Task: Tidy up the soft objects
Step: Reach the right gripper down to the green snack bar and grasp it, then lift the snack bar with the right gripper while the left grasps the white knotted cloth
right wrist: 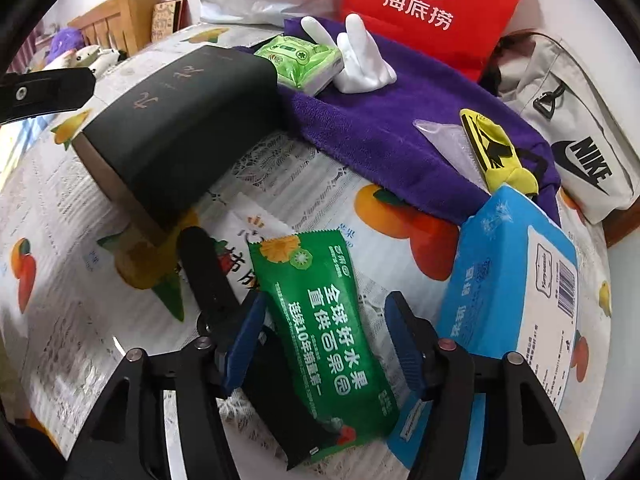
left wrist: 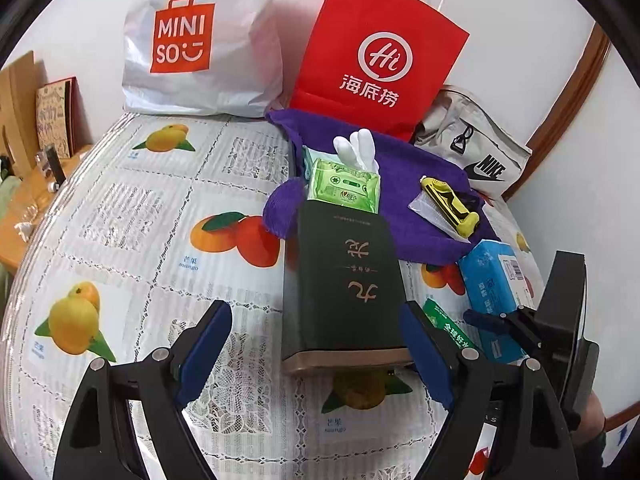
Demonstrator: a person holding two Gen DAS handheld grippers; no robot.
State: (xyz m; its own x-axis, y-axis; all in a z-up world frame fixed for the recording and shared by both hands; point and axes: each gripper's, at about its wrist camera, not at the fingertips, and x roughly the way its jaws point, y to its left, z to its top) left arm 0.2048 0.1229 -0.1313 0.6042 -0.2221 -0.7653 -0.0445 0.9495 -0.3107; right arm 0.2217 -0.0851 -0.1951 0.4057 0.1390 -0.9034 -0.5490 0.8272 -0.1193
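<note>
1. The green sachet (right wrist: 320, 336) lies flat on the table (left wrist: 120, 200), just in front of the dark box (left wrist: 344, 280), its lower end reaching down between the fingers of the right hand-held gripper (right wrist: 328, 344).
2. That right hand-held gripper stands spread on either side of the sachet; its blue pads (right wrist: 406, 344) do not press on it.
3. A white sachet with red print (right wrist: 240, 248) lies partly under the green one, between it and the dark box.
4. The left hand-held gripper (left wrist: 316, 344) is spread wide around the near end of the dark box, with its pads (left wrist: 208, 344) clear of the box's sides.
5. The blue tissue pack (right wrist: 508, 288) sits to the right of the dark box, just beside the green sachet.
6. A green tissue packet (left wrist: 344, 186) lies at the far end of the dark box, touching it, on the purple towel (left wrist: 408, 184).
7. A white glove (left wrist: 360, 148) rests behind the green packet on the same towel.
8. A yellow and black item (left wrist: 452, 204) on a clear wrapper lies on the towel, right of the dark box.
9. Beyond the dark box stand a white MINISO bag (left wrist: 200, 40) and a red paper bag (left wrist: 380, 52); a grey NIKE bag (left wrist: 476, 152) lies to their right.
</note>
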